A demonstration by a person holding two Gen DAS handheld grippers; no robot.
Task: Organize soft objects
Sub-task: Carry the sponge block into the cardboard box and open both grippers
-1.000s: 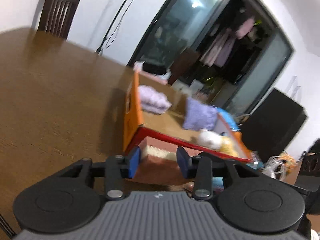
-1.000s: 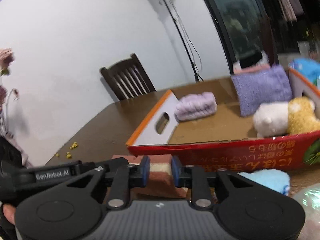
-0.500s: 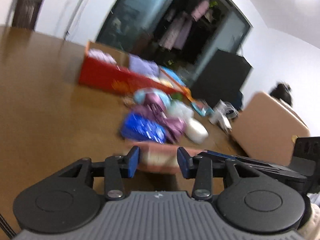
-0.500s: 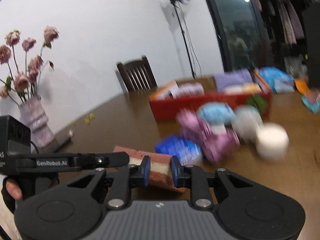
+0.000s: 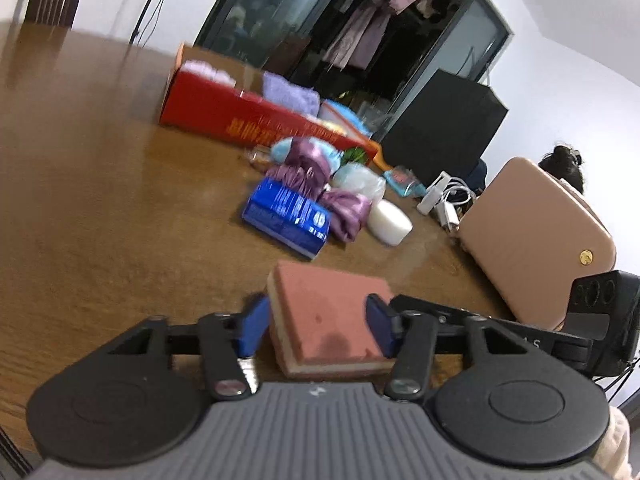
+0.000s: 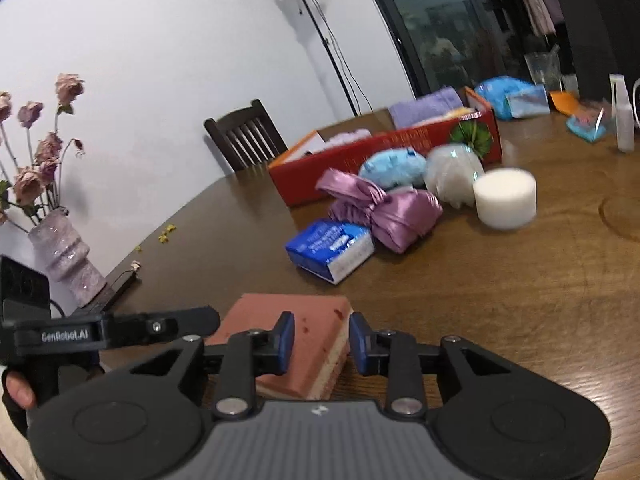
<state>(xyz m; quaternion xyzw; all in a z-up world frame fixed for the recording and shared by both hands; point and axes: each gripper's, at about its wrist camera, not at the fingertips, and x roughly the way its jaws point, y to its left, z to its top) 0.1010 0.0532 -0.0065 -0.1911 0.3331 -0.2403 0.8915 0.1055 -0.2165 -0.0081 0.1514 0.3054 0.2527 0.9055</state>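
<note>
Sponge: a pink-topped block with a cream layer [image 5: 324,316] lies flat on the brown wooden counter [image 5: 100,208], near its front edge.
Left gripper [image 5: 316,324]: its jaws straddle the sponge; they have just been opening, and a thin gap shows at the left pad while the right pad sits at the sponge's edge — no clamping visible.
Right gripper [image 6: 320,340]: its jaws have just been opening too; the sponge's near corner sits between the pads with a gap on each side.
Other soft things: a blue packet [image 6: 330,248], a purple satin bundle [image 6: 384,210], a white foam cylinder [image 6: 505,199], a light blue plush [image 6: 394,168] and a clear wrapped ball [image 6: 452,176] are grouped further along the counter, well apart from the sponge.
Box: a red carton [image 5: 240,120] behind that group holds lilac cloths.
Room: white walls, a dark glass door, clothes hanging beyond it.
Left view only: a tan case [image 5: 536,240], a black cabinet [image 5: 444,128], white cables.
Right view only: a vase of dried roses [image 6: 64,264], a dark chair [image 6: 244,136], a lamp stand [image 6: 316,28] — also a hand [image 6: 16,390] on the left gripper's grip.
</note>
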